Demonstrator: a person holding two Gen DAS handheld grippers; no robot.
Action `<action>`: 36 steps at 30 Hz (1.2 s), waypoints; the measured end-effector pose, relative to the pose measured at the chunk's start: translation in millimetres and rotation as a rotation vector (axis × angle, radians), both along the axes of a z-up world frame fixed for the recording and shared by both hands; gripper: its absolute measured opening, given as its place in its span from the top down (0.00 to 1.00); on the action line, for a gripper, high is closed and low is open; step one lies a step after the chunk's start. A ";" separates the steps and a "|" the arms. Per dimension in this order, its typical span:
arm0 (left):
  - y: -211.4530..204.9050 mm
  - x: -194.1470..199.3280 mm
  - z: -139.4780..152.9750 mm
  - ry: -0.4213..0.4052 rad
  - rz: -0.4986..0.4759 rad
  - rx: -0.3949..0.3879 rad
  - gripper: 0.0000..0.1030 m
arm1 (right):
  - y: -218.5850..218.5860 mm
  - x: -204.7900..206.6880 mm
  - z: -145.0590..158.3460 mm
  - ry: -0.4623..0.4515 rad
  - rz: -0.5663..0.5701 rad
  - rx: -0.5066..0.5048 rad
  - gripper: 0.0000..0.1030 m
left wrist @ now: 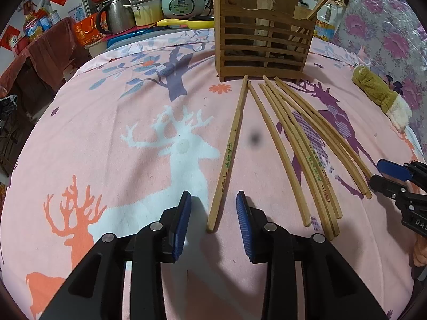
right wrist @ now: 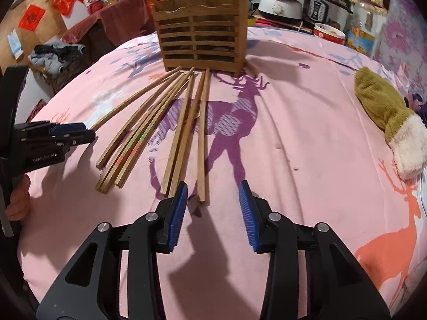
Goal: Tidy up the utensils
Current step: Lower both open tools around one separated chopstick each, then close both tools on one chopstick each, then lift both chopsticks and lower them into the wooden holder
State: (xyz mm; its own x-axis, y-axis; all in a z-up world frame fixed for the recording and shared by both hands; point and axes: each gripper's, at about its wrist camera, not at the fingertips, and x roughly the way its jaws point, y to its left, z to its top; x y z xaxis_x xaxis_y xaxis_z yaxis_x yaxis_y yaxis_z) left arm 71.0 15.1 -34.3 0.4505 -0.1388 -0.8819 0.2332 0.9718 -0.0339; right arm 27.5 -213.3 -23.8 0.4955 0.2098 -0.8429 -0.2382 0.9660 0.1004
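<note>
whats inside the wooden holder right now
In the left wrist view, the wooden holder has two chopsticks poking out the top and a pale wooden block behind its slats. The bottom is too dark to see.

Table [left wrist: 112, 122] — covered by a cloth, bearing the items below.

Slatted holder [left wrist: 263, 42]: stands upright at the far side, with a few sticks in it, leaning.

Chopsticks [left wrist: 299, 144]: lie loose on the cloth just in front of the holder, far tips close to its base, near ends fanned out toward the viewer. One chopstick [left wrist: 229, 154] lies apart at the left of the fan.

Plush toy [right wrist: 387, 117]: on the cloth well to the right of the chopsticks.

Rice cooker [left wrist: 182, 0], kettle [left wrist: 116, 16] and jars — behind the table, left of the holder.

Pressure cooker [right wrist: 327, 4], bowl [right wrist: 329, 33], bottle [right wrist: 365, 24]: behind the table, right of the holder.
</note>
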 end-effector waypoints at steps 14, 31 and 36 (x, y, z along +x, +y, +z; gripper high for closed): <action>0.4 -22.9 2.5 -0.005 -0.061 -0.029 0.75 | -4.8 3.4 -5.7 0.026 -0.032 0.014 0.89; 12.5 -41.7 47.0 -0.208 -0.024 -0.117 0.94 | -22.5 -10.8 36.1 -0.182 -0.105 0.104 0.92; 10.5 -41.4 71.1 -0.226 -0.031 -0.138 0.94 | -26.3 -15.7 57.7 -0.247 -0.123 0.154 0.94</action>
State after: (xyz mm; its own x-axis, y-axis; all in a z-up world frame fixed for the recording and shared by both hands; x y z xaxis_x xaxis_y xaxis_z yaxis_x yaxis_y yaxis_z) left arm 29.6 25.6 36.7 0.6274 -0.2674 -0.7313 0.2793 0.9540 -0.1092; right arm 11.8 -239.7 33.9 0.7108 0.2520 -0.6567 -0.1564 0.9669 0.2016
